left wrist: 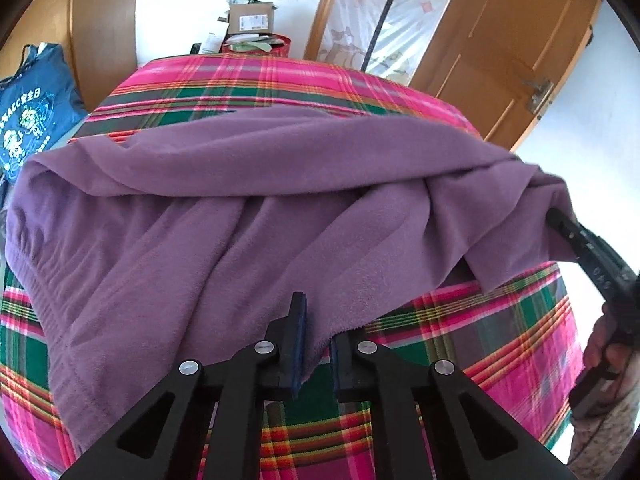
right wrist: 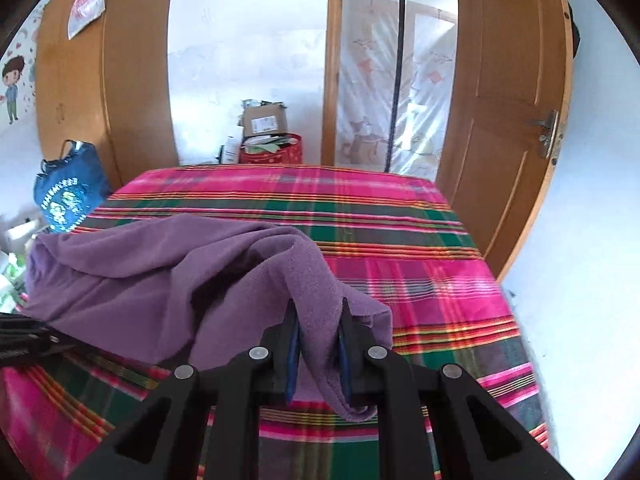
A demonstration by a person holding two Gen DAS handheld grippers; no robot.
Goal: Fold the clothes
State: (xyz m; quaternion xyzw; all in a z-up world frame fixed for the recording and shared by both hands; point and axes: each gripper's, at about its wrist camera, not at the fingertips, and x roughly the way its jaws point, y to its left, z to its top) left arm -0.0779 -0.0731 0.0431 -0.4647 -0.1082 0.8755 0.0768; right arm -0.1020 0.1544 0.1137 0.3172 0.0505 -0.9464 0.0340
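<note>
Purple fleece garment, bunched in soft ridges over the near half of the plaid-covered table, gathered band at the left end, right end lifted clear of the cloth. Left gripper clenched on the near hem, fleece pinched between the blue pads; right gripper clamped on a thick fold at the garment's right corner, a tail of fabric hanging below the fingers. Judged as the start of a fold: both near corners taken, nothing yet laid flat or doubled over. Next, probably: raise both hands together, pull apart to draw out the slack, then carry the held edge toward the far side and lay it down square. Needs even tension, with fleece this loose likely to sag in the middle and drag the gathered end along. Plenty of bare plaid beyond the garment for that sweep. Left table edge close to the gathered band, blue bag just past it; red box behind the far edge; wooden door off to the right, well apart.
</note>
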